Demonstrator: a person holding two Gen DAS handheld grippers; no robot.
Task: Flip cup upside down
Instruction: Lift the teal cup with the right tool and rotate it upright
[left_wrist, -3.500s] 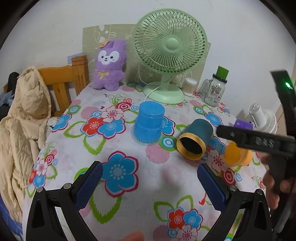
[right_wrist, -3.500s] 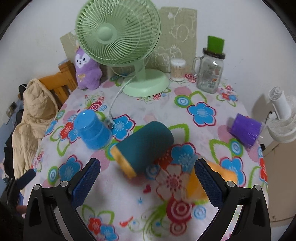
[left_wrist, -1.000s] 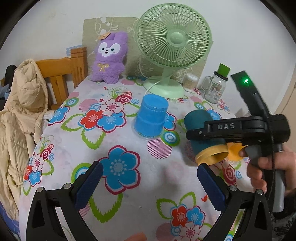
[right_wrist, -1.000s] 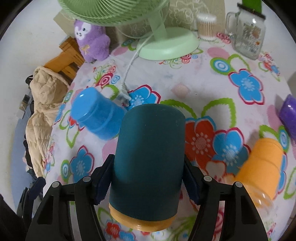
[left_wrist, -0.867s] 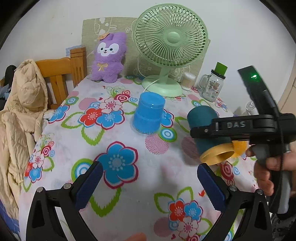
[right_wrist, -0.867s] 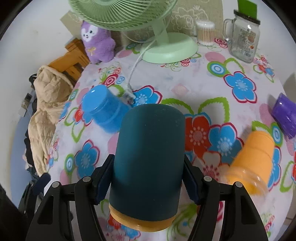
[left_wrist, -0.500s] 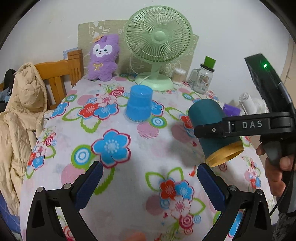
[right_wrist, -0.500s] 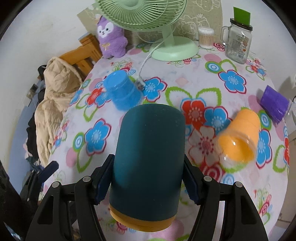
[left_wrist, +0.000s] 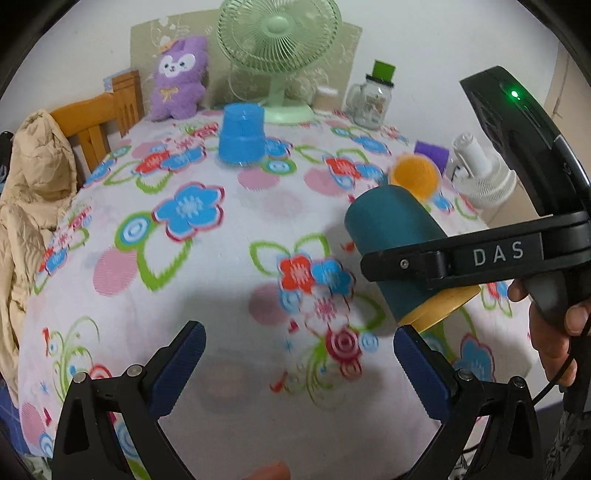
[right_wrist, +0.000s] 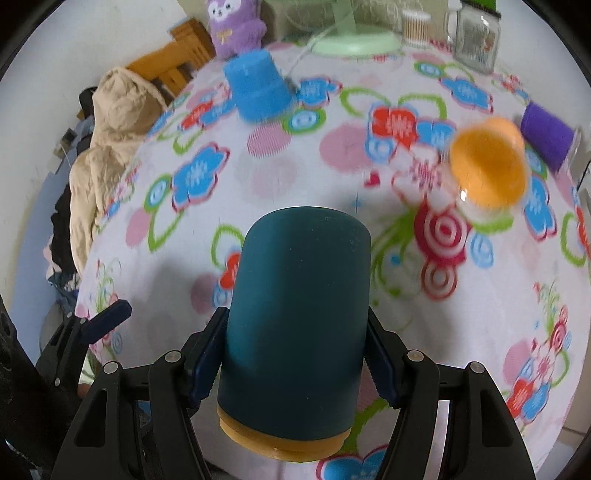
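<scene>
Surface: a table under a white cloth (left_wrist: 236, 280) printed with red, blue and pink flowers and green loops is filling both views; a wooden chair (left_wrist: 99, 125) draped with a beige padded jacket (left_wrist: 29, 177) is standing at its left edge; a plain pale wall is running behind.

At the far edge a purple plush toy (left_wrist: 179, 77), a green desk fan (left_wrist: 279, 44), a small container of what look like cotton swabs (right_wrist: 415, 24) and a glass mug-jar with a green lid (left_wrist: 373, 99) are sitting in a row; a white appliance (left_wrist: 480, 173) is standing beyond the right edge.

On the cloth a blue cup (left_wrist: 242, 134) is standing mouth-down; an orange cup (right_wrist: 487, 166) is lying on its side with its mouth toward the cameras; a purple cup (right_wrist: 548, 136) is lying just beyond it.

Writing: "DAS" in white letters is showing on the right gripper's arm; a green light is glowing on its upper housing.

Right gripper (right_wrist: 295, 365): both blue pads are pressing the sides of the teal cup (right_wrist: 299, 332); the cup is hanging clear of the cloth, yellow rim toward the gripper body, closed base pointing away.

Left gripper (left_wrist: 295, 365): fingers are standing wide apart, nothing between them, low at the near edge.
</scene>
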